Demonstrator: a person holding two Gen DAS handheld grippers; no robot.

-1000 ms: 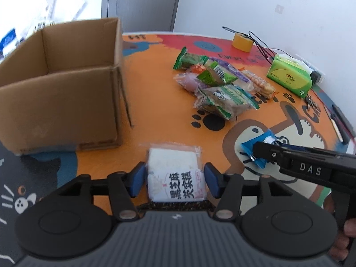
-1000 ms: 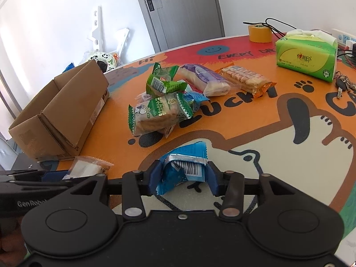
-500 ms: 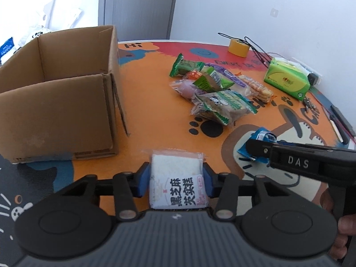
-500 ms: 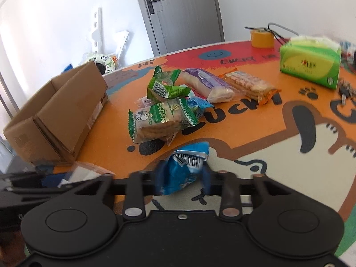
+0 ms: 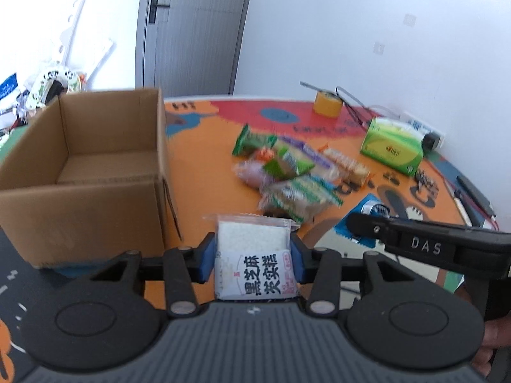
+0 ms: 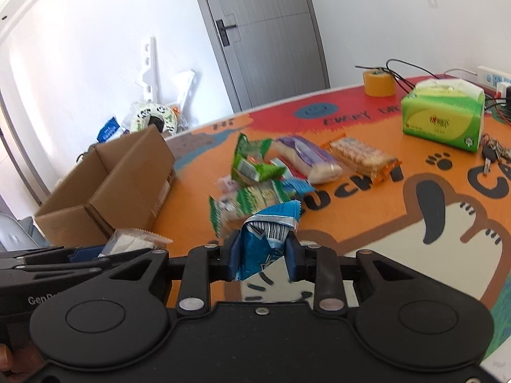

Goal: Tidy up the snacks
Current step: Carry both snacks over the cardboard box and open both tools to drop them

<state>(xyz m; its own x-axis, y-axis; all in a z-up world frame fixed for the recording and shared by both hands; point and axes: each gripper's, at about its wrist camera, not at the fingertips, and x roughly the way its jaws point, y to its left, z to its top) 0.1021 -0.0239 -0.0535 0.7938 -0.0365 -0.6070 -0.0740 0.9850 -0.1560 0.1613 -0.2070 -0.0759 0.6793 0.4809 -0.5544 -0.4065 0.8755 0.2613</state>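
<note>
My left gripper [image 5: 252, 260] is shut on a white snack packet with black Chinese print [image 5: 252, 255] and holds it above the table, just right of the open cardboard box [image 5: 83, 172]. My right gripper [image 6: 262, 257] is shut on a crumpled blue snack packet [image 6: 265, 239], lifted off the table. The blue packet also shows in the left wrist view [image 5: 367, 210], and the white packet in the right wrist view [image 6: 131, 242]. A pile of snack packets [image 5: 287, 172] lies mid-table, also in the right wrist view [image 6: 278, 172]. The box [image 6: 108, 191] looks empty inside.
A green tissue box [image 6: 442, 118], a roll of yellow tape [image 6: 378, 83], cables and keys [image 6: 493, 154] sit at the far right of the round orange table [image 6: 415, 223]. A grey door [image 5: 191, 28] stands behind the table.
Both grippers have closed on their packets and lifted them off the table. The views have risen and tilted up, and the box's inside now shows.
</note>
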